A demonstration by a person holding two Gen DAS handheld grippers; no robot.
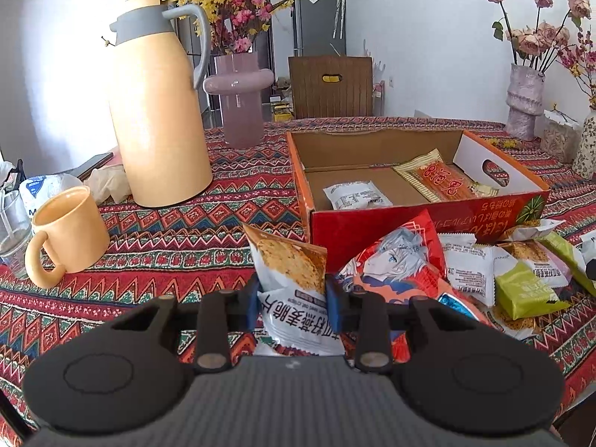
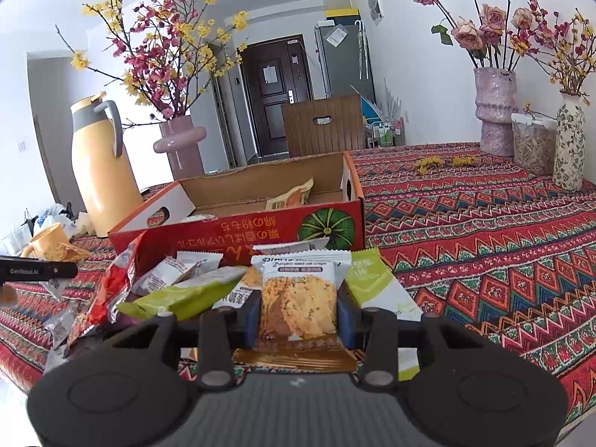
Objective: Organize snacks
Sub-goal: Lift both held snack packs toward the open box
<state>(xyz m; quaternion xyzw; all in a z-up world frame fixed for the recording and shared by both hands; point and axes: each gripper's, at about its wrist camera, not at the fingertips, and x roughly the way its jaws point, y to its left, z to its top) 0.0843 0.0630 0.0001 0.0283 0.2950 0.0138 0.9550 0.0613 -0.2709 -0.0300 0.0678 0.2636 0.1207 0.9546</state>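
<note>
My left gripper (image 1: pixel 292 298) is shut on a white snack packet (image 1: pixel 287 264) printed with an oat crisp, held upright above the patterned tablecloth. My right gripper (image 2: pixel 299 316) is shut on a similar pumpkin-seed crisp packet (image 2: pixel 298 294), pressed between its blue pads. A red cardboard box (image 1: pixel 428 219) (image 2: pixel 238 231) stands open just beyond both grippers. Inside it lie a white packet (image 1: pixel 355 195) and an orange packet (image 1: pixel 443 180). A loose pile of snack packets (image 1: pixel 465 275) (image 2: pixel 178 290) lies against the box's front wall.
A tall yellow thermos jug (image 1: pixel 156 111), a yellow mug (image 1: pixel 65 234), a glass (image 1: pixel 11 231) and a pink vase (image 1: pixel 238 100) stand left of the box. Two more vases (image 2: pixel 495 111) (image 2: pixel 568 141) and a lidded jar (image 2: pixel 532 141) stand at the far right. A wooden chair (image 1: pixel 329 87) stands behind the table.
</note>
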